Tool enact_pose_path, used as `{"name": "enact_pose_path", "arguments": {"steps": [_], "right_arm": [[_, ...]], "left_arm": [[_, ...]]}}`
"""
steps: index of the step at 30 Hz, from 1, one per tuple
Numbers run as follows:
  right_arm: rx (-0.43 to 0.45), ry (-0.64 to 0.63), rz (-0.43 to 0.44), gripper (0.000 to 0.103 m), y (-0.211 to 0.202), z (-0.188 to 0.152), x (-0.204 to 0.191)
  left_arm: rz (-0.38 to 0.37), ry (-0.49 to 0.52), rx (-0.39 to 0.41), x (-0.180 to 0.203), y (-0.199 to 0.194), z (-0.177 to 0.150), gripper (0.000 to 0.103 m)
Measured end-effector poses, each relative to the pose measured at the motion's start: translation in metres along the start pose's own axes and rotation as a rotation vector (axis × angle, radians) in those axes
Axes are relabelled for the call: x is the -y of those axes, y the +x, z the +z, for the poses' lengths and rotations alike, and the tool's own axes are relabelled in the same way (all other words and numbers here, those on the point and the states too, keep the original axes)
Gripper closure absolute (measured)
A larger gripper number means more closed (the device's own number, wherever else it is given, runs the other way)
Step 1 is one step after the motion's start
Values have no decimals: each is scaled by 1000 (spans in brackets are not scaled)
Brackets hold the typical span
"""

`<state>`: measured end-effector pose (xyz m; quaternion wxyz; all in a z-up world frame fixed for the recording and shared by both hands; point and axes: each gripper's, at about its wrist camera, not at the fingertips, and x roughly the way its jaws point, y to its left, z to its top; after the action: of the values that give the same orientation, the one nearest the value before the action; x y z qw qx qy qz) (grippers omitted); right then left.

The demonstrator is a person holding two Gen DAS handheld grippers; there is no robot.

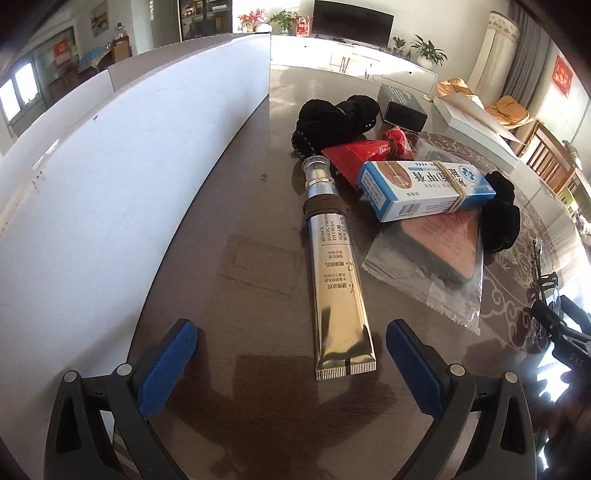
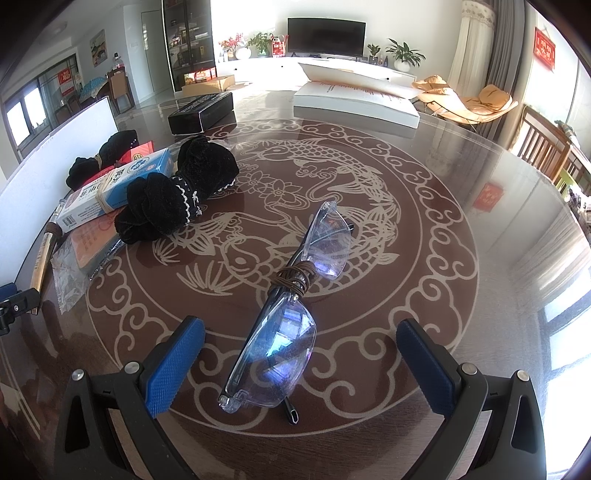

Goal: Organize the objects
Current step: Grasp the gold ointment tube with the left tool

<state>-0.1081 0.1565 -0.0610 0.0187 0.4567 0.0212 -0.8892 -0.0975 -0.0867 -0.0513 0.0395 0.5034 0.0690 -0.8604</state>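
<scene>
The left hand-held gripper [image 1: 291,365] is being held spread wide and empty, the crimped end of the gold cream tube [image 1: 334,280] lying between its blue pads, long axis running toward 12 o'clock. The right hand-held gripper [image 2: 301,363] is likewise being kept released, folded clear-plastic glasses [image 2: 291,306], bound with brown cord, slanting toward 1 o'clock on the glossy worktop [image 2: 461,295].

Left cam: low over my table [image 1: 229,206], close, looking along white board [image 1: 147,147] toward TV wall. Right cam: low over table's patterned centre, same heading, further right. Shared: blue box [image 1: 424,188], black scrunchie [image 2: 177,192], tube [image 1: 332,266], white box [image 2: 354,103], TV [image 2: 327,35].
</scene>
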Motion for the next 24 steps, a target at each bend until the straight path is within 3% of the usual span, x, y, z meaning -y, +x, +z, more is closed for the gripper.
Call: {"name": "enact_pose_path", "arguments": {"steps": [5,6,7,8,9,15,19,21,22,23,24], "right_arm": [[-1,2,2,0,0,0,0],[-1,2,3,0,0,0,0],[-1,2,3,0,0,0,0],[-1,2,3,0,0,0,0],[-1,2,3,0,0,0,0],[-2,3,7,0,0,0,1],[-63,-7,33,1,5,11,2],[-56,-7,14,27,2,19,2],[-57,-9,20,57,1,23,2],[-71,-9,14,79,1,26,3],[-84,-3,22,79,1,29,4]], "left_arm": [[62,17,-14,17,17,23,1],[78,39,14,22,16,24,19],[64,60,48,25,12,24,52],[56,81,56,27,9,24,68],[54,87,48,28,8,22,76],[-55,-12,66,4,-14,-16,77],[-118,-57,80,-4,-24,-27,77],[-115,-42,94,0,-26,-28,77],[-122,-33,101,3,-27,-28,77],[-123,-19,111,6,-28,-29,77],[-120,-3,126,12,-30,-28,77]]}}
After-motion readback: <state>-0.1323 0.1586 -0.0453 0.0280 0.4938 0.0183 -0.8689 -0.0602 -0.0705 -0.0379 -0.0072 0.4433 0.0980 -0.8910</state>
